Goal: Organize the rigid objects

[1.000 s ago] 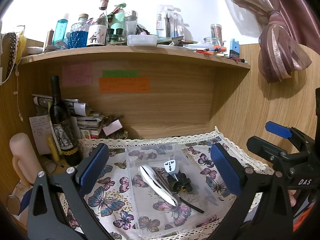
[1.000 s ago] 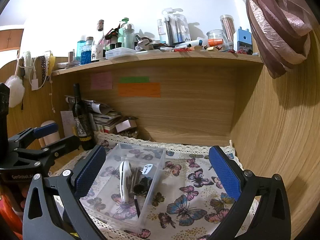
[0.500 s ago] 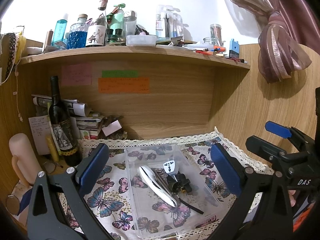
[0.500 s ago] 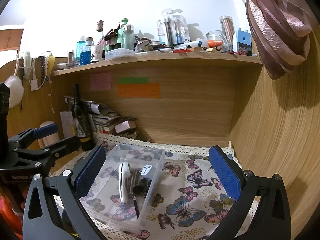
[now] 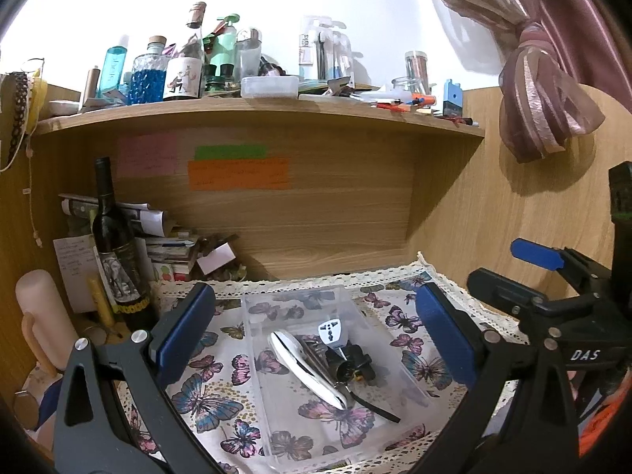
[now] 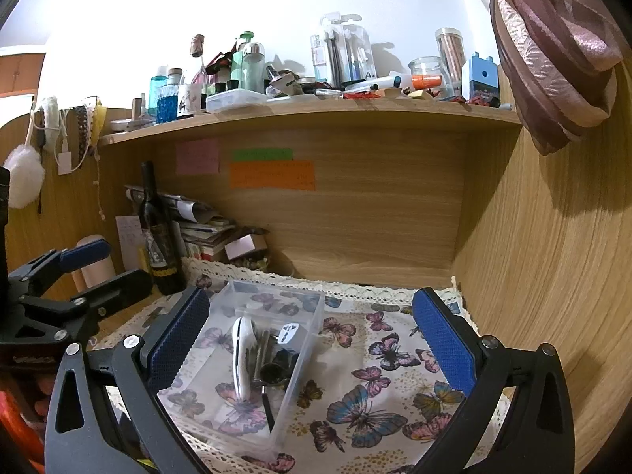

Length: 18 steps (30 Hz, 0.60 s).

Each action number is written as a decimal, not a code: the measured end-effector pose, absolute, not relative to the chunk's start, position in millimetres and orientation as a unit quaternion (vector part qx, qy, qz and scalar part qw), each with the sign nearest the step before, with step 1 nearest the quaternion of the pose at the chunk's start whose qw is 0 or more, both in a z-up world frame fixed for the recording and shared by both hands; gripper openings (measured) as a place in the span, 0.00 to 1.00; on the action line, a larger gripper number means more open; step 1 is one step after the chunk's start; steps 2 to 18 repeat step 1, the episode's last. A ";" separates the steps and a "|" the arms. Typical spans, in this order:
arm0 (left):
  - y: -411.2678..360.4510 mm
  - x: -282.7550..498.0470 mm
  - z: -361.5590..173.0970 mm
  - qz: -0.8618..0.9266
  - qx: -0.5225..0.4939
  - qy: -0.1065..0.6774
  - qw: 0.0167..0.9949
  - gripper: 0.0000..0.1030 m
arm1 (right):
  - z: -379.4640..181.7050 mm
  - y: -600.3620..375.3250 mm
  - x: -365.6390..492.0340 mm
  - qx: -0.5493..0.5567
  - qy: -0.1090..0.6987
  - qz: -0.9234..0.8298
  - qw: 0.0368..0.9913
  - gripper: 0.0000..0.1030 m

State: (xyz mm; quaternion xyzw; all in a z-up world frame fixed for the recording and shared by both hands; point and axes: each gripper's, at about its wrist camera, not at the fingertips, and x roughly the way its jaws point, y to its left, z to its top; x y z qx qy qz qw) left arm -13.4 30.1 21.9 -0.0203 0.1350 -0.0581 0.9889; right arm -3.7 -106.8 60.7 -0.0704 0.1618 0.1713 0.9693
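Writing on orange note (image 5: 238, 174) illegible

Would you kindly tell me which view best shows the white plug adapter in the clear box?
The left wrist view: the white plug adapter faces the camera, sockets visible. The right wrist view shows it smaller and tilted.

The left wrist view looks forward and slightly down between its own spread blue fingers (image 5: 185, 331) into a wooden desk alcove, near the clear plastic box (image 5: 355, 407) on the butterfly cloth (image 5: 205, 399). The right wrist view faces the same alcove from further right (its side wall fills the right edge), with the box (image 6: 312, 339) left of centre. Both share the box, the cloth, the wine bottle (image 5: 114, 245) and the cluttered shelf (image 5: 252, 108); each seemingly catches the other gripper at its edge.
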 end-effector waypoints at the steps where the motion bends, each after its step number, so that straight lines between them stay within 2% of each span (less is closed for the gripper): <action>1: 30.5 -13.5 21.9 -0.059 -0.021 0.135 0.989 1.00 | 60.6 -106.8 -3.0 -0.070 0.162 0.171 0.969 1.00; 18: 30.5 -13.5 21.9 -0.059 -0.021 0.135 0.989 1.00 | 60.6 -106.8 -3.0 -0.070 0.162 0.171 0.969 1.00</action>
